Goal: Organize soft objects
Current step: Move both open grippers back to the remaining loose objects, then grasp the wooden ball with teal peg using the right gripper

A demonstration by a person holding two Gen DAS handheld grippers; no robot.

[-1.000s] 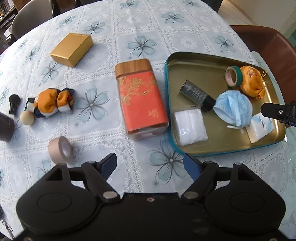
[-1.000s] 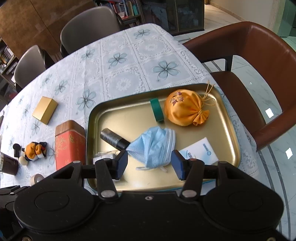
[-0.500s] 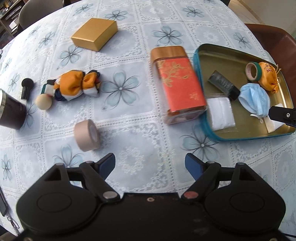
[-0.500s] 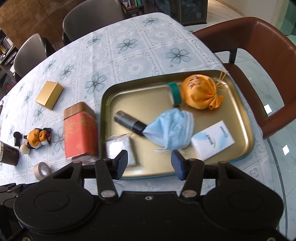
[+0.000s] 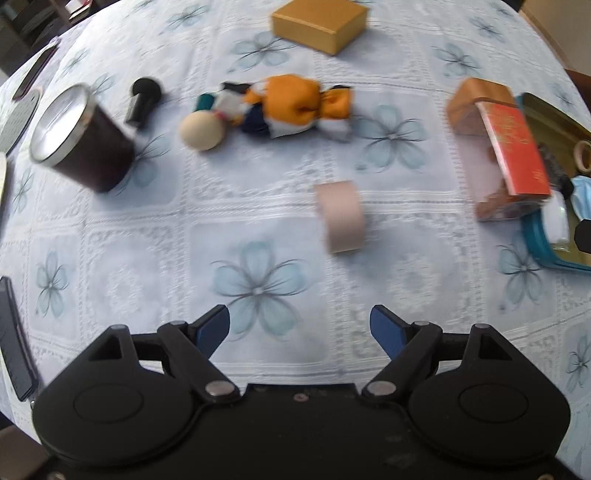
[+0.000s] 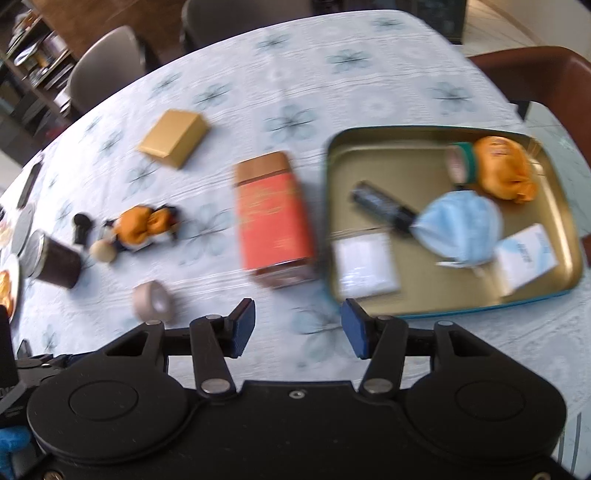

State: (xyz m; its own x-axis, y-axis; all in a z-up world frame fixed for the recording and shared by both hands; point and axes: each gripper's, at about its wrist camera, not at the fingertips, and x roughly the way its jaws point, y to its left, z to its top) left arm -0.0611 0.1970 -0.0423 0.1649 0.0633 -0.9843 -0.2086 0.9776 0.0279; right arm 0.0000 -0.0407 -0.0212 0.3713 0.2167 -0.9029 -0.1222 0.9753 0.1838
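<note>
Left wrist view looking almost straight down, close over the tablecloth [image 5: 110, 236], right wrist view higher, angled down toward the tray [image 6: 406, 155], both sharing the cloth doll [image 5: 291, 107], beige tape roll [image 5: 341, 218], red tin [image 5: 513, 147].

- Home dining rm: round table [image 6: 332, 66] w/ floral lace cloth
- Upholstered chairs [image 6: 107, 70] around it, brown armchair [image 6: 546, 74]
- Cluttered bookshelf [image 6: 33, 55] behind, tiled floor [image 6: 498, 22]
</note>
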